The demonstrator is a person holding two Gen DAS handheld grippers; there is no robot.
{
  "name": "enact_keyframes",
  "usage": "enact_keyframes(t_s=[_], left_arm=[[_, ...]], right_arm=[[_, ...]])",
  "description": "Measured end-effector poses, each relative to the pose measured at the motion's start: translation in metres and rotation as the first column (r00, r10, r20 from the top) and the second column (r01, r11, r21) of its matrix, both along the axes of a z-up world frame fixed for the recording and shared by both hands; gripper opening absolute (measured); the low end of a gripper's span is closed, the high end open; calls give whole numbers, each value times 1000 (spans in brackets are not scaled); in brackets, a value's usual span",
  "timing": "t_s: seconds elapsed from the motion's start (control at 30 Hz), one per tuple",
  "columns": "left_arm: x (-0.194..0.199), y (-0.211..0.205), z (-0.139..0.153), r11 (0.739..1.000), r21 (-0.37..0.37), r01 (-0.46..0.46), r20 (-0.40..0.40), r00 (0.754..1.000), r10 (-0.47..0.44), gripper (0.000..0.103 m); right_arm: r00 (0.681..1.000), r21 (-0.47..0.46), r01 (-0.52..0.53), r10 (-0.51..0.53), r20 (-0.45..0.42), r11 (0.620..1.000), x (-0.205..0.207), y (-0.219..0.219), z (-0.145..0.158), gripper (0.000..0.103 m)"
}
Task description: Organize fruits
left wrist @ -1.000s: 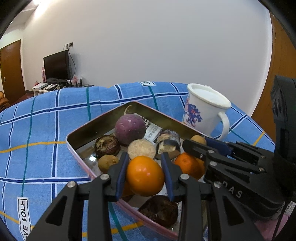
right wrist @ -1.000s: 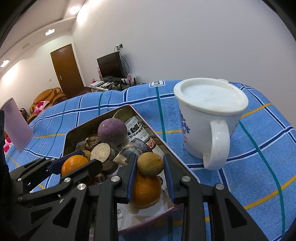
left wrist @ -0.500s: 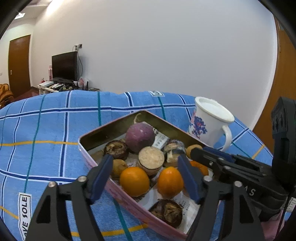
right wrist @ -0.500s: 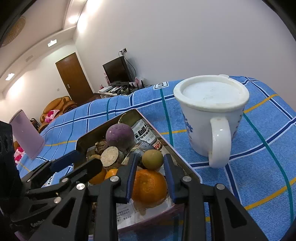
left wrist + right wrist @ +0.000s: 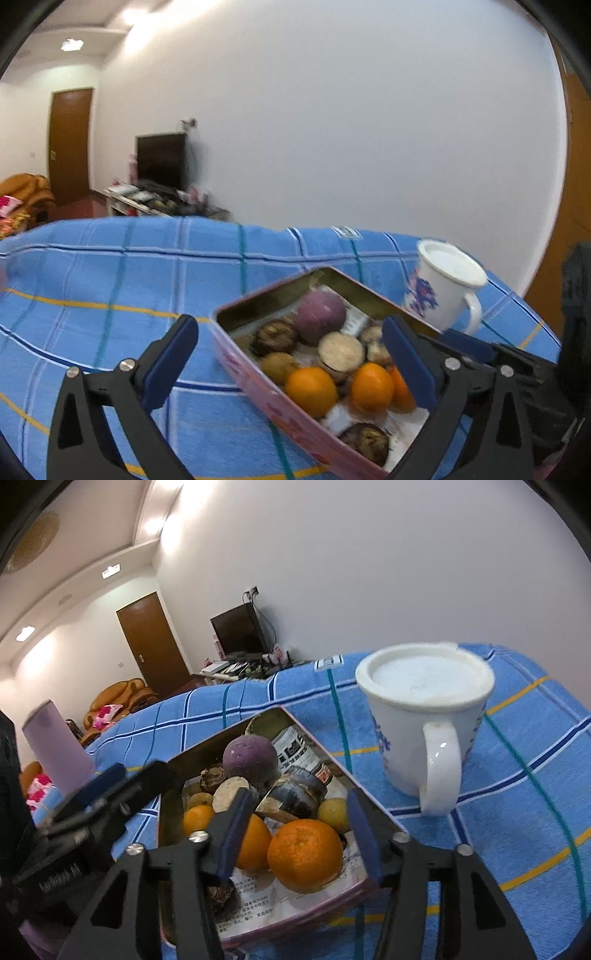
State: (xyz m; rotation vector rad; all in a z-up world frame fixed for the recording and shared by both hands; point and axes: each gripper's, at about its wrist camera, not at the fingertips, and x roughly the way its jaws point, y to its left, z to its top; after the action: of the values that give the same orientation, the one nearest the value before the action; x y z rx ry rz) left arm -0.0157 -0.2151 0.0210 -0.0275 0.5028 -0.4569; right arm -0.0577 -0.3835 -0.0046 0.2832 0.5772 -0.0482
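My left gripper (image 5: 291,354) has its jaws opening and set wide apart, with nothing pressed between the pads. Its left pad hangs over the blue checked cloth (image 5: 110,266); its right pad hangs over the right part of the tin (image 5: 258,373).

My right gripper (image 5: 299,830) has its jaws opening, at a moderate gap. A large orange (image 5: 304,854) lies in the tin below and between the pads; neither pad presses on it.

The fruits sit in the pink-sided tin, which rests on the cloth and is lined with printed paper (image 5: 255,897). Contents as seen from the left gripper:
- a purple round fruit (image 5: 320,312) toward the far corner;
- a cut pale fruit (image 5: 341,352) just in front of it;
- a dark wrinkled fruit (image 5: 274,336) to its left;
- a small brown-yellow fruit (image 5: 279,365) against the near wall;
- two oranges (image 5: 311,389) side by side near the front, the second (image 5: 371,386) touching a third that is partly hidden by my right pad;
- another dark fruit (image 5: 365,441) at the nearest corner.

A small yellow fruit (image 5: 332,814) lies beside the large orange.

A white mug (image 5: 424,720) with a lid stands upright on the cloth just beside the tin's right wall. A lilac cup (image 5: 55,749) stands on the cloth beyond the left gripper.
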Motion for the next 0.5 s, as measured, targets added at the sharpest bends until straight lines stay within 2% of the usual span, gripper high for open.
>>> enact_keyframes(t_s=[0.17,0.3,0.5], left_arm=[[-9,6,5,996,67,-60,93,994,54,103],[-10,13,1,994,80,-81,87,993,74,103],[-17,29,-2,993,85,-80,61,995,75,103]], right_arm=[[995,-81,91,-87,53,992,-10,8,6,78],[984,-116,159,-147,102,980,-20,15,12,79],[977,-140,201,-188,102,969,-30,23,14,79]])
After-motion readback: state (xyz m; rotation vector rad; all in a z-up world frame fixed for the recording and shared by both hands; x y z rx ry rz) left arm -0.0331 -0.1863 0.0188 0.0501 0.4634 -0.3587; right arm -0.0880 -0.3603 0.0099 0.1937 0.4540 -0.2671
